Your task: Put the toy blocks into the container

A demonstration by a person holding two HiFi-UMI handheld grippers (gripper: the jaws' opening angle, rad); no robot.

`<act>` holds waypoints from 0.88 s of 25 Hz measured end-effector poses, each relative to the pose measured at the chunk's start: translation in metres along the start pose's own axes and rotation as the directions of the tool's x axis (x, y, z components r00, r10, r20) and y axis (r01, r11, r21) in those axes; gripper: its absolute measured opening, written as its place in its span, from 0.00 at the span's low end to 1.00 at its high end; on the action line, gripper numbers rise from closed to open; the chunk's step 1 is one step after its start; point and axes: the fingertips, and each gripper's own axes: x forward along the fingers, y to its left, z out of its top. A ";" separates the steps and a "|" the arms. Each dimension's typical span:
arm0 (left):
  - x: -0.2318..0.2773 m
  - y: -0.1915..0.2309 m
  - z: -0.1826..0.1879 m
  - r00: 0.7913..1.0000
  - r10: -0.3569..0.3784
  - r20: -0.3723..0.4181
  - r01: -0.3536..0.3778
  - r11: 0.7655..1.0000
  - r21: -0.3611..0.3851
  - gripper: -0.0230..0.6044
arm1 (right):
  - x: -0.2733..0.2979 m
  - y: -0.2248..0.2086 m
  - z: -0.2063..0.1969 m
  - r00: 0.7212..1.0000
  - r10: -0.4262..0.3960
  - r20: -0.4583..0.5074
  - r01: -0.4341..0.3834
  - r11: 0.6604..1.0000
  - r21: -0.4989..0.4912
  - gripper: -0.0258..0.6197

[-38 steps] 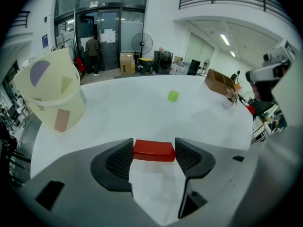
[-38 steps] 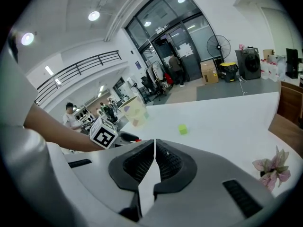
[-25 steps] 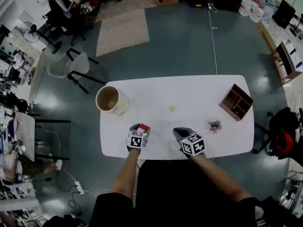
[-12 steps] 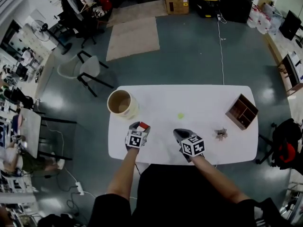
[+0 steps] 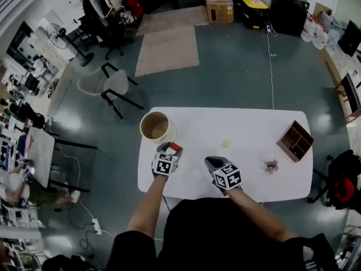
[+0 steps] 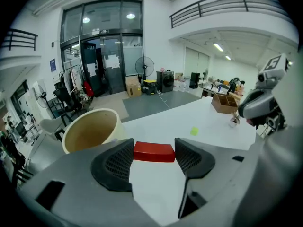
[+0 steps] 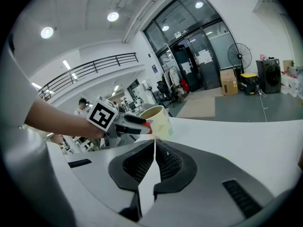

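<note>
A red block (image 6: 154,152) is clamped between the jaws of my left gripper (image 6: 153,154), just right of the round cream container (image 6: 90,130). In the head view the left gripper (image 5: 169,149) holds the red block (image 5: 174,147) near the container (image 5: 157,127) at the white table's (image 5: 248,123) left end. My right gripper (image 5: 210,162) hovers over the table's near edge, jaws closed together with nothing between them (image 7: 154,148). A small yellow-green block (image 5: 225,144) lies on the table ahead of the right gripper; the same green block (image 6: 194,131) shows in the left gripper view.
A wooden compartment box (image 5: 296,140) stands at the table's right end, with a small spiky brown object (image 5: 271,165) beside it. A chair (image 5: 110,86) is on the floor beyond the container. The left gripper (image 7: 124,119) and container (image 7: 158,119) appear in the right gripper view.
The head camera has shifted, so the table and container sit further right and lower in view. Both grippers keep their places over the table's near edge; jaws unchanged.
</note>
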 end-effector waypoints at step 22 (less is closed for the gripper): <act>-0.011 0.097 0.042 0.996 0.017 0.085 -0.019 1.000 0.024 0.46 | 0.078 0.050 0.029 1.000 0.013 -0.006 -0.013 1.000 -0.024 0.05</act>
